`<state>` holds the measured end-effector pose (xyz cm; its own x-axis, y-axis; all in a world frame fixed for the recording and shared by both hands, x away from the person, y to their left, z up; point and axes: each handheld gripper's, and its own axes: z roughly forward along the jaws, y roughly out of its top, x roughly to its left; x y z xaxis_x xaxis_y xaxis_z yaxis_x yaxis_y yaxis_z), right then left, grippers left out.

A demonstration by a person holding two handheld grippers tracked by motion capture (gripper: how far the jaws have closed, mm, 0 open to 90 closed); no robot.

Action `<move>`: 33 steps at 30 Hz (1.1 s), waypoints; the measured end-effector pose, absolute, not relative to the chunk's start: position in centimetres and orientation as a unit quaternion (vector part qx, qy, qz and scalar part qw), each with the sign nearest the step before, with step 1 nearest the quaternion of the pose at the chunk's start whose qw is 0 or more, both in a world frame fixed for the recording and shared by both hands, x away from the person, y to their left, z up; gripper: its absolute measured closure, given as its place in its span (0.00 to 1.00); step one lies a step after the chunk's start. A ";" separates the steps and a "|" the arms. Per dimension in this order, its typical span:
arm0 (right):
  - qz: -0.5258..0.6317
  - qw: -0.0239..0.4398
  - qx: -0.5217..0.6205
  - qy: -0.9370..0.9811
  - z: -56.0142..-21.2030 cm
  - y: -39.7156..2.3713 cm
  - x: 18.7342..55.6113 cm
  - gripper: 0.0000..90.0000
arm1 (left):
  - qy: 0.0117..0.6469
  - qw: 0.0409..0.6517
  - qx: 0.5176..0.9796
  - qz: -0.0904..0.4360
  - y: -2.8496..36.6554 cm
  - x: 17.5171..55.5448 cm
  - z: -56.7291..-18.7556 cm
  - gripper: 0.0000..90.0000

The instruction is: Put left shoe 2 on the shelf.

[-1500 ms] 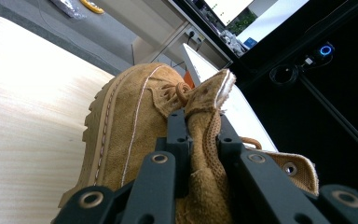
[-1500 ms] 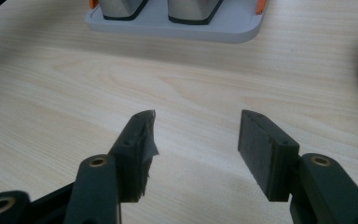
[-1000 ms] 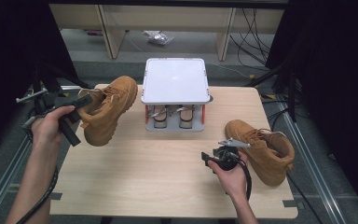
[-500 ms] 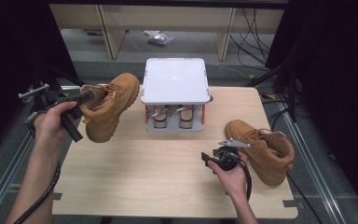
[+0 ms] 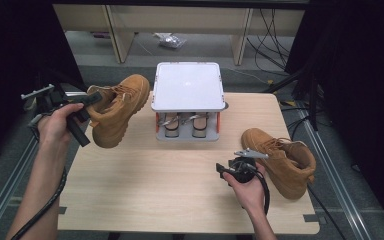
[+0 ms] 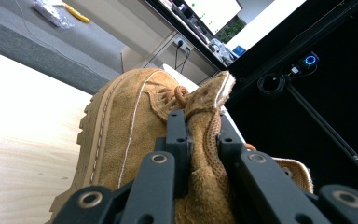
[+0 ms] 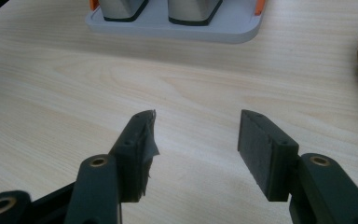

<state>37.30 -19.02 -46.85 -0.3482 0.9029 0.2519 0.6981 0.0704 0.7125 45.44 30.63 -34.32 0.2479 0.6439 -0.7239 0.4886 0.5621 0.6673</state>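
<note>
A tan suede boot (image 5: 117, 107) hangs tilted above the table's left edge, toe toward the stand. My left gripper (image 5: 91, 98) is shut on its heel collar; in the left gripper view the jaws pinch that collar (image 6: 204, 133) of the boot (image 6: 130, 121). A second tan boot (image 5: 282, 157) lies on its sole at the table's right. Just left of it, my right gripper (image 5: 226, 170) rests low over the wood, open, with nothing between its pads (image 7: 261, 149); the right gripper (image 7: 196, 149) faces the stand.
A grey stand (image 5: 187, 87) with a white top plate and two metal cylinders underneath sits at the back centre of the wooden table (image 5: 145, 190); its base (image 7: 177, 25) shows ahead of the right gripper. Cables and shelving lie on the floor beyond.
The left hand has lifted the boot a little and drawn it slightly left. The right hand and its gripper have stayed where they were.
</note>
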 end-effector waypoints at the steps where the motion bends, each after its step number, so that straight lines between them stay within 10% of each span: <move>1: 0.396 0.135 0.549 0.723 -46.9 -19.1 37.4 0.52 | 0.610 0.639 0.464 0.061 30.6 45.5 -34.3 0.89; 33: 0.395 0.136 0.540 0.730 -47.4 -19.1 37.6 0.52 | 0.606 0.645 0.461 0.061 29.9 47.3 -32.5 0.89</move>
